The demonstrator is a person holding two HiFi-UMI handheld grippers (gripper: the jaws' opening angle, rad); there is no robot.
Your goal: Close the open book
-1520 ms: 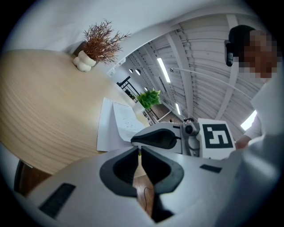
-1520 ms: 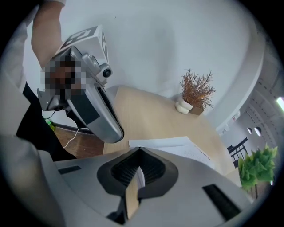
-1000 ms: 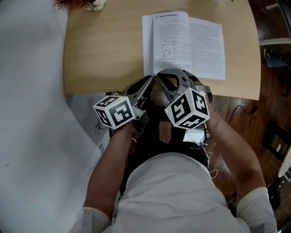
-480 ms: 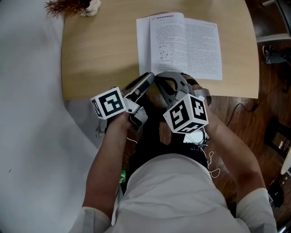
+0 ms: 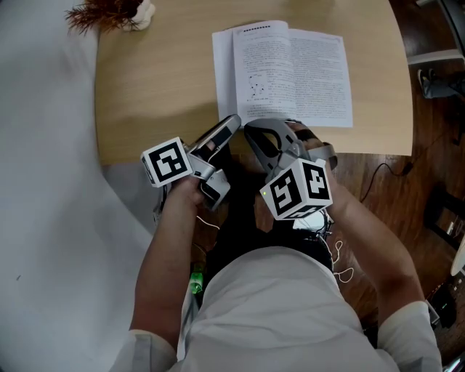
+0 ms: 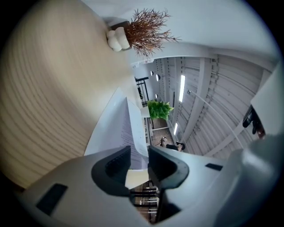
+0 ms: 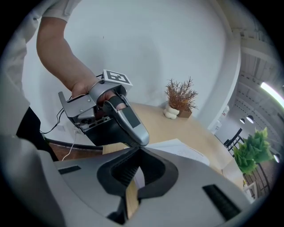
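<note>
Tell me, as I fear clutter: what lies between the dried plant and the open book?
Only bare table between plant and book, shown in the head view.

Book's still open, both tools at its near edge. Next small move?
Probably ease the left tool forward so the near edge of the book's left page sits between its jaws. They stand slightly apart right at that corner, with no grip yet, and the book lies fully open on the table. The right tool looks shut and empty beside it.
</note>
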